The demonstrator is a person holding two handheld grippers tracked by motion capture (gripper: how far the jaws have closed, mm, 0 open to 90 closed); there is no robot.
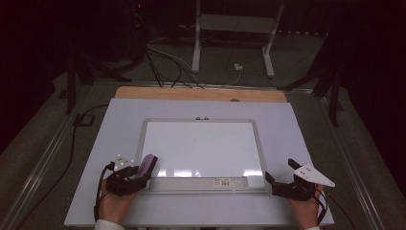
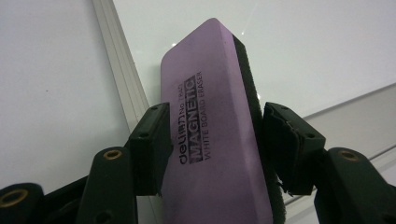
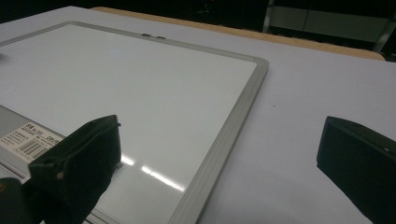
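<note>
Gripping the purple eraser [image 2: 215, 126] across its width in the left tool [image 1: 136, 173], long axis pointing away over the whiteboard's [image 1: 203, 146] near-left frame corner, bare board lying open ahead and rightward, right tool [image 1: 282, 184] waiting open beside the near-right corner.

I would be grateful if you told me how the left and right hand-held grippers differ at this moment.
The left hand-held gripper is shut on the purple whiteboard eraser, a jaw on each side; the right hand-held gripper is open and holds nothing. The left one is at the near left corner of the whiteboard, the right one at its near right corner, with the frame between its jaws. Both have black jaws and are held low over the table.
</note>
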